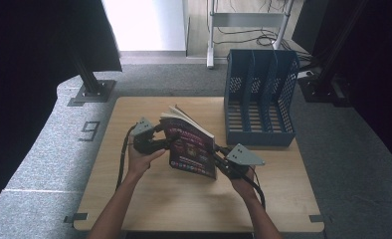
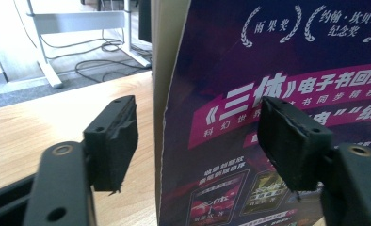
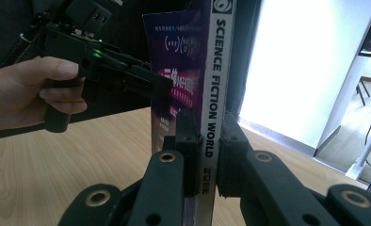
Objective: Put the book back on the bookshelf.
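Observation:
A magazine [image 1: 191, 147] with a purple cover stands upright on the wooden table [image 1: 154, 199]. Its grey spine [image 3: 217, 70] reads "SCIENCE FICTION WORLD". My right gripper [image 3: 208, 150] is shut on the lower spine, and in the high view it [image 1: 223, 158] sits at the magazine's right side. My left gripper [image 2: 202, 141] is open, its jaws straddling the magazine's free edge [image 2: 161, 141] with a gap on each side. In the high view the left gripper [image 1: 159, 140] is at the magazine's left edge. A hand holds that left gripper [image 3: 148, 82] in the right gripper view.
A blue slotted file rack [image 1: 259, 99] stands at the table's back right, close behind the magazine. A metal stand [image 1: 244, 20] and cables lie on the floor beyond. Dark post bases [image 1: 92, 92] flank the table.

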Action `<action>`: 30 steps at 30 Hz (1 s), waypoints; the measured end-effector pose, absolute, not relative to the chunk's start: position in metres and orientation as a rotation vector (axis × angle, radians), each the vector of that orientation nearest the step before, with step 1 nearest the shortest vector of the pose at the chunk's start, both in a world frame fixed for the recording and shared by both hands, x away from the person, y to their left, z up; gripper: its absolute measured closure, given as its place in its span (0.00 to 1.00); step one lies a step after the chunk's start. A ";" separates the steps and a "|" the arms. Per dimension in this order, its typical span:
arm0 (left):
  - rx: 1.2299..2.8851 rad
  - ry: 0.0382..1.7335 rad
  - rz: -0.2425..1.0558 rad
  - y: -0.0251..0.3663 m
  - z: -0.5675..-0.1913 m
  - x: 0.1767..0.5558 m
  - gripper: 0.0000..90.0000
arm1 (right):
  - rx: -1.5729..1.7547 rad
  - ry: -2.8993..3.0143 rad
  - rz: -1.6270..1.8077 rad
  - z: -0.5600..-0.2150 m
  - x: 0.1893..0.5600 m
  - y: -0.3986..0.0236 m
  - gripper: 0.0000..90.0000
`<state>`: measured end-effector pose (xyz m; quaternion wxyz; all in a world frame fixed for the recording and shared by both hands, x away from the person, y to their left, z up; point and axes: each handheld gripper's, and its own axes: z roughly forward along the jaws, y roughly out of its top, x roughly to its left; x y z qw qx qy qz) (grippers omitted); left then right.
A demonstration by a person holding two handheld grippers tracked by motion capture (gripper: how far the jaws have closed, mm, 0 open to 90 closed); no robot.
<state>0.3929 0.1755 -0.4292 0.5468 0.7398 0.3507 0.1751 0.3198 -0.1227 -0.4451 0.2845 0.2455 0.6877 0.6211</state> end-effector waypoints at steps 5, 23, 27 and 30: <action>1.761 0.817 0.424 0.173 -0.426 0.397 0.27 | 0.645 1.843 1.670 -0.445 0.320 -0.124 0.90; 1.783 0.747 0.416 0.166 -0.416 0.399 0.22 | 0.617 1.838 1.702 -0.448 0.320 -0.126 0.90; 1.785 0.750 0.393 0.165 -0.417 0.399 0.20 | 0.614 1.841 1.704 -0.447 0.320 -0.126 0.90; 1.789 0.741 0.398 0.162 -0.418 0.398 0.20 | 0.606 1.841 1.707 -0.448 0.320 -0.127 0.90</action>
